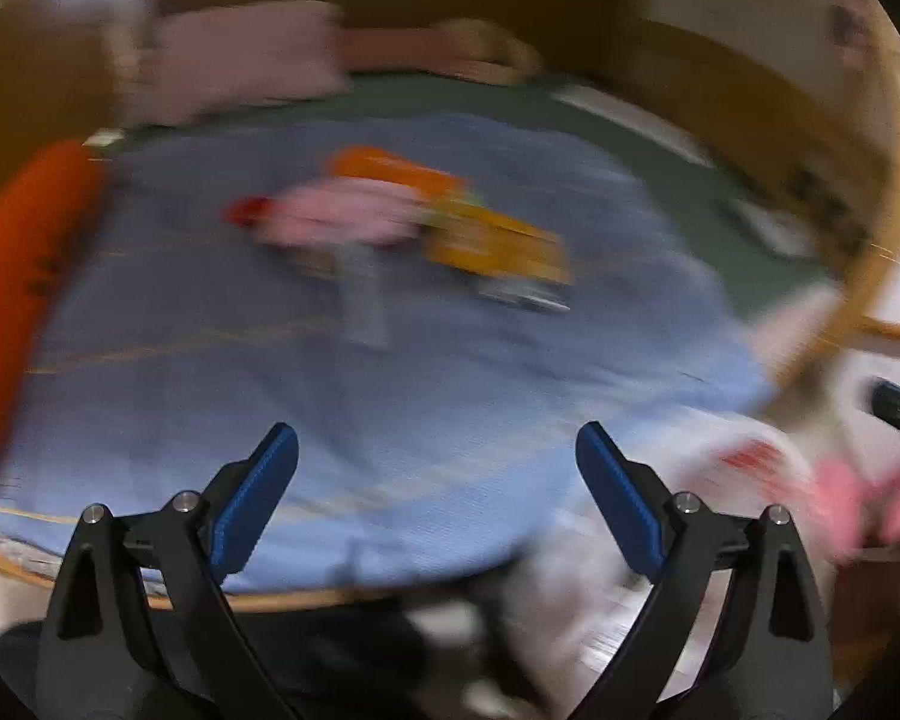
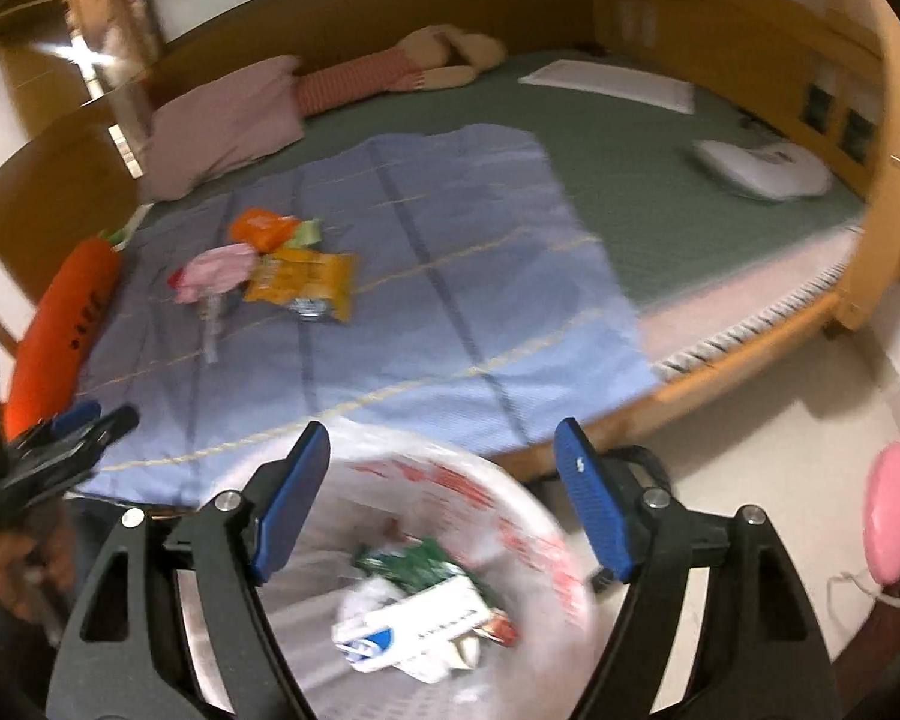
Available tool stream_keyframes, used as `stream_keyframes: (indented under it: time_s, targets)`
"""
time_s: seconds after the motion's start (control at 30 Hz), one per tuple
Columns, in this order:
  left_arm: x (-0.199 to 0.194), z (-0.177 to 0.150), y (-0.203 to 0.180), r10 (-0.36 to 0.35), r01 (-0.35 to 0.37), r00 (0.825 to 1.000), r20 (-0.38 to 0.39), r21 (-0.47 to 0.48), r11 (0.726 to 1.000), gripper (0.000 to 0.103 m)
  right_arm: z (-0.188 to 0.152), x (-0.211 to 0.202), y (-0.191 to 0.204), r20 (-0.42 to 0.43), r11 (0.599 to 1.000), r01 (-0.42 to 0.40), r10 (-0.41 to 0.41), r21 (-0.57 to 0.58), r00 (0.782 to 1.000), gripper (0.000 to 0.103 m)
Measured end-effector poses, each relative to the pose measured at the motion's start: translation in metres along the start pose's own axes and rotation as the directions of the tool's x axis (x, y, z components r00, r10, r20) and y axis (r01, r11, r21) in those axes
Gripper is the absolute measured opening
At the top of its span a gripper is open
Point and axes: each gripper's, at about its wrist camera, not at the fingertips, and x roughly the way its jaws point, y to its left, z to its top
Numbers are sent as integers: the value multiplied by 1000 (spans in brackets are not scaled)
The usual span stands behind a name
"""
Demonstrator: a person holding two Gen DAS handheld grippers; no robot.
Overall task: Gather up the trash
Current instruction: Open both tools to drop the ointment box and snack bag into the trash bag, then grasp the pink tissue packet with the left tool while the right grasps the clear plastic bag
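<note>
A heap of trash lies on a blue blanket [image 2: 426, 300] on the bed: an orange packet [image 2: 262, 227], a pink wrapper [image 2: 216, 267], a yellow snack bag [image 2: 306, 282] and a clear plastic strip [image 2: 212, 324]. In the blurred left wrist view the pink wrapper [image 1: 342, 216] and yellow bag [image 1: 498, 246] lie ahead. My left gripper [image 1: 438, 480] is open and empty over the blanket's near edge; it also shows at the left of the right wrist view [image 2: 84, 423]. My right gripper [image 2: 444, 492] is open and empty above a white trash bag [image 2: 510, 516] holding wrappers and a box.
An orange carrot plush [image 2: 60, 324] lies along the blanket's left edge. Pink pillows [image 2: 228, 120], a striped plush [image 2: 390, 69] and white items [image 2: 762, 168] lie on the green sheet. A wooden bed frame [image 2: 750, 348] surrounds the bed. A pink round object [image 2: 894, 516] sits on the floor, right.
</note>
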Motion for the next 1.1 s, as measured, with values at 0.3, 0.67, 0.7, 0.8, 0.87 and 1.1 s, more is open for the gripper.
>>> stream_keyframes:
  time_s: [0.3, 0.67, 0.7, 0.8, 0.87, 1.1]
  targets:
    - [44, 59, 115, 274, -271, 960, 54, -59, 961, 93, 77, 87, 129, -65, 957, -228, 220, -181, 973, 76]
    - [72, 48, 205, 272, -264, 962, 8, -214, 941, 93, 146, 281, 222, -211, 915, -322, 374, 243, 903, 76]
    - [71, 49, 208, 274, -265, 961, 16, -216, 940, 93, 145, 300, 221, -219, 903, -303, 376, 306, 900, 76]
    - [65, 50, 212, 271, -258, 962, 27, -236, 937, 93, 139, 328, 225, -247, 905, -252, 346, 344, 905, 41]
    - [60, 49, 217, 269, -252, 963, 32, -258, 933, 93, 136, 327, 229, -232, 903, -271, 357, 333, 905, 24]
    - [40, 45, 246, 284, -236, 957, 67, -394, 888, 93, 123, 260, 290, -253, 833, -553, 538, 12, 804, 20]
